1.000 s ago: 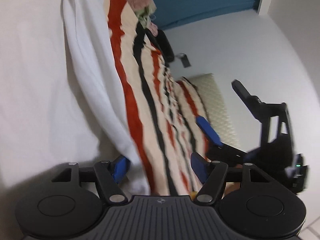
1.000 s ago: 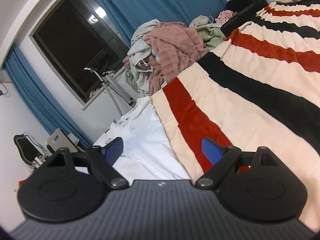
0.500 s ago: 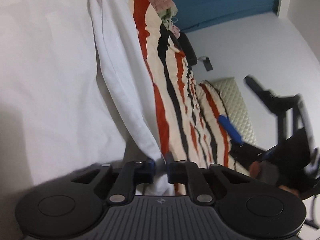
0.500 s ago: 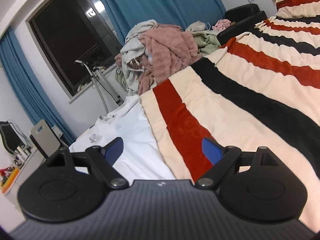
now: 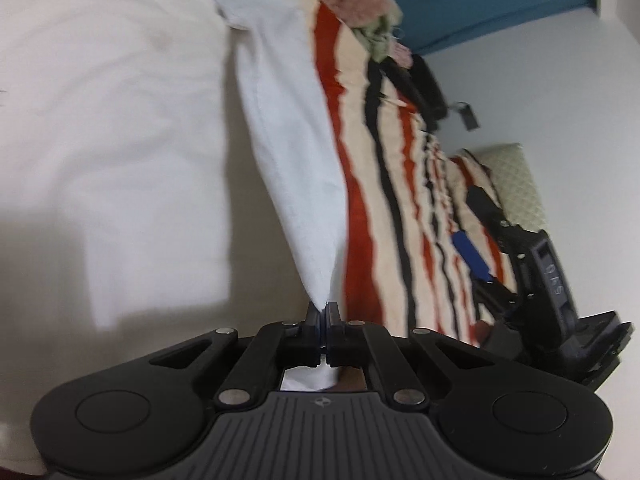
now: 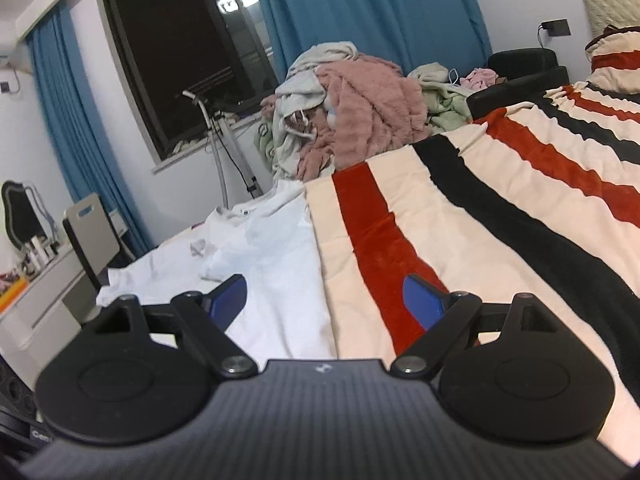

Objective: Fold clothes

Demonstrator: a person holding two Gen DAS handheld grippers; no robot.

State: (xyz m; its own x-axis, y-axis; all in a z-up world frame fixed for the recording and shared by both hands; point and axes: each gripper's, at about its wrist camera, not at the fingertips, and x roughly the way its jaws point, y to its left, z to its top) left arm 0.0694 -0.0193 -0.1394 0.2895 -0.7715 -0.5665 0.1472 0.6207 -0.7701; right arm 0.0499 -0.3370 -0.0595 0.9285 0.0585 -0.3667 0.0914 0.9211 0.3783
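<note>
A white shirt (image 5: 112,128) lies spread on a striped blanket (image 5: 360,208) of cream, red and black. My left gripper (image 5: 322,314) is shut on the tip of a sleeve or corner of the white shirt, which stretches away from the jaws as a taut strip (image 5: 292,152). In the right wrist view the white shirt (image 6: 264,256) lies flat with its collar at the far end. My right gripper (image 6: 324,300) hovers open over the shirt's edge and the blanket (image 6: 500,208), holding nothing. The right gripper (image 5: 480,256) also shows at the right of the left wrist view.
A heap of pink, grey and green clothes (image 6: 352,108) sits at the far end of the bed. Blue curtains (image 6: 360,8) and a dark window (image 6: 180,48) stand behind. A chair (image 6: 92,232) and a white desk (image 6: 36,300) are to the left.
My left gripper went from open to shut on the shirt's corner and pulled the cloth taut. The right gripper stayed open and tilted more level above the bed.
</note>
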